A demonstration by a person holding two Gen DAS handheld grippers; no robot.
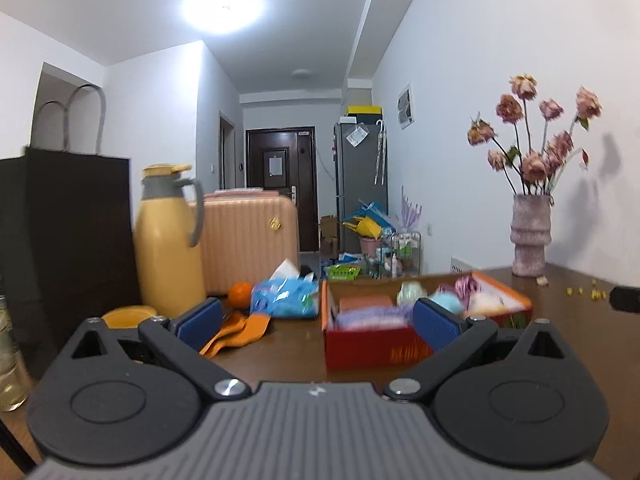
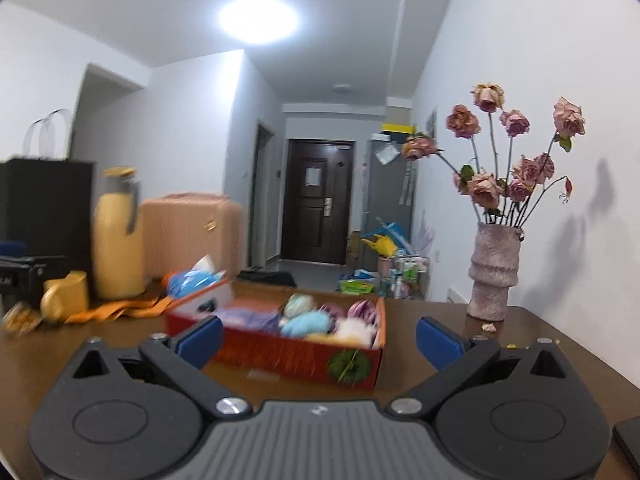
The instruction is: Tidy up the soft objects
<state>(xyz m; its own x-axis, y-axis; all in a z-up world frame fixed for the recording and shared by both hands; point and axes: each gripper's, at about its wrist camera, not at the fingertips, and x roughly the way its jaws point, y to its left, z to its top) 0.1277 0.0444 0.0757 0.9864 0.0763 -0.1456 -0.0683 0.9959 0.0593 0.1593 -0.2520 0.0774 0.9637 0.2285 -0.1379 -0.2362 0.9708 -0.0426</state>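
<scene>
Soft toys (image 2: 316,320) sit heaped in the red cardboard box (image 2: 296,356) on the brown counter (image 2: 560,364), between a yellow thermos jug (image 1: 168,240) and a vase of dried roses (image 2: 494,272). Left gripper (image 1: 318,318) and right gripper (image 2: 320,338) both hover before the box, fingers spread wide, holding nothing
</scene>
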